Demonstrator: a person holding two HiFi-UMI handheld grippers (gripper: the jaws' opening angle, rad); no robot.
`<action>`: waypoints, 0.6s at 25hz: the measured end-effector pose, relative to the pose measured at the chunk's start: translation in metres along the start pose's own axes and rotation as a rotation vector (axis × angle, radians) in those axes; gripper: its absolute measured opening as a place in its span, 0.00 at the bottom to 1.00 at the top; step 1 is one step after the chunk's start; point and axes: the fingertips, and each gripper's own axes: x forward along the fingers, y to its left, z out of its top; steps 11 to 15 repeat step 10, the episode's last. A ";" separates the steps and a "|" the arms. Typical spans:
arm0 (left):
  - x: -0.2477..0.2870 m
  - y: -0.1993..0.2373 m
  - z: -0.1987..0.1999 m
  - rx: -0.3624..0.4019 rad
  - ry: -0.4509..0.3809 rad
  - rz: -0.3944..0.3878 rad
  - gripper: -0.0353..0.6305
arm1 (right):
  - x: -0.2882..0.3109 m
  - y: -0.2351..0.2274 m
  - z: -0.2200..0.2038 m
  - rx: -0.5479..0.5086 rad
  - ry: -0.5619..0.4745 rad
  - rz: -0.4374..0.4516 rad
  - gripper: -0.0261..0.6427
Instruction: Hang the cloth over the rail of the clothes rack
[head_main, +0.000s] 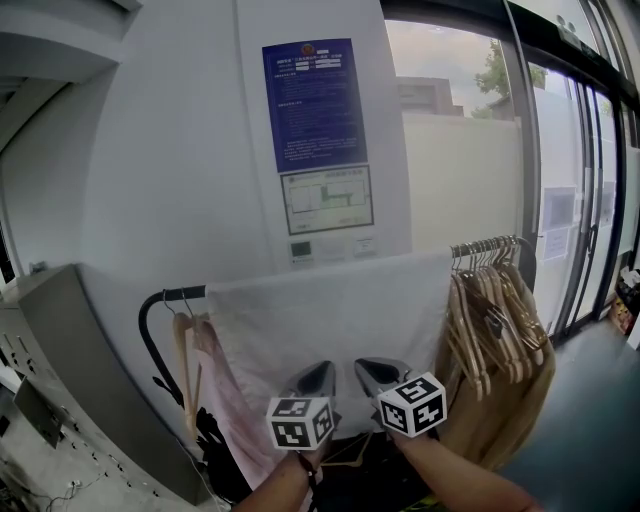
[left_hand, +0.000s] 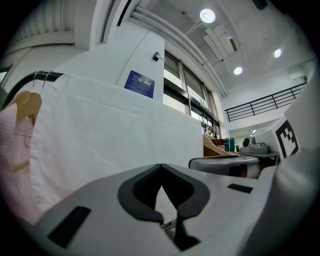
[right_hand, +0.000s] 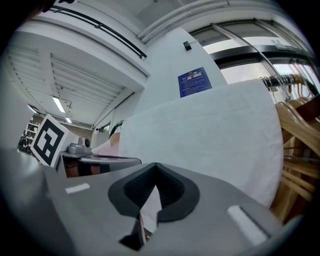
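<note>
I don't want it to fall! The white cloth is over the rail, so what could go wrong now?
The cloth could slide off the rail; how much hangs behind is hidden. The shut left gripper and right gripper sit close in front and might snag it.

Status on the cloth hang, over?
Left gripper and right gripper: jaws shut, side by side in front of the cloth. Cloth draped over the rail, spread flat. Wooden hangers right, pink garment left, neither blocking.
</note>
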 end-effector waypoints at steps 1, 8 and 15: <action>0.001 0.000 0.000 -0.001 -0.001 -0.002 0.06 | 0.001 0.000 0.000 0.000 -0.002 0.001 0.04; 0.007 0.007 -0.002 -0.008 0.001 -0.006 0.06 | 0.009 -0.001 0.002 0.007 -0.010 0.011 0.04; 0.009 0.009 -0.002 -0.009 0.002 -0.007 0.06 | 0.012 -0.002 0.002 0.008 -0.011 0.012 0.04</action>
